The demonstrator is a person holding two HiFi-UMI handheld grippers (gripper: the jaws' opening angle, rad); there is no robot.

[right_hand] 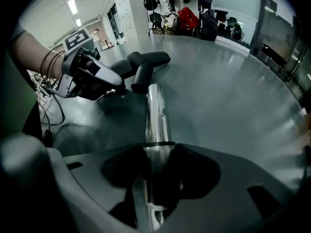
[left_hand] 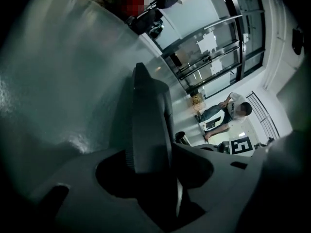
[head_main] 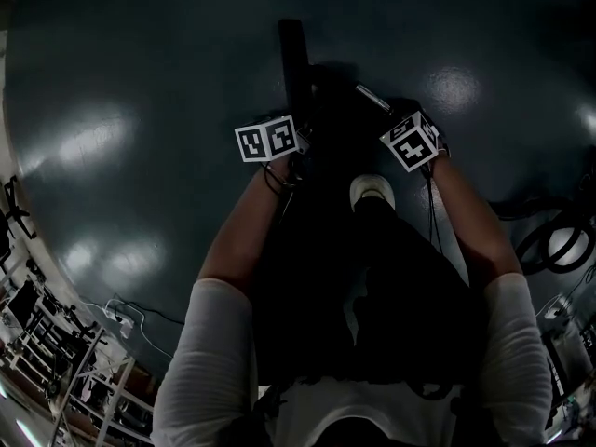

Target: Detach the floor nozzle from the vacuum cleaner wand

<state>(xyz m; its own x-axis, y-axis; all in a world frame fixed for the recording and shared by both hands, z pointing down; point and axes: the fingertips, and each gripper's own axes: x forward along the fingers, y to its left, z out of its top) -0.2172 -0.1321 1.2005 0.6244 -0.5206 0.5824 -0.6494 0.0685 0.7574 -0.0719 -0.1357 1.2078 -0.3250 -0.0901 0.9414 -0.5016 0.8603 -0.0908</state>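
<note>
The floor nozzle (right_hand: 146, 64) rests on the floor (right_hand: 233, 91), joined to the shiny metal wand (right_hand: 158, 115). The left gripper (left_hand: 151, 161) is clamped on the nozzle's stiff plastic neck. The right gripper (right_hand: 158, 147) is clamped on the wand, which looks rigid, smooth and probably slippery, so hold it near the joint.

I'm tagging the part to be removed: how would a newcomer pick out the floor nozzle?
In the right gripper view, find the glossy grey floor. A shiny metal wand runs over it away from the camera, and the floor nozzle sits at its far end. Unlike the bright tube, it is matte black and spreads into a wide crossbar.
</note>
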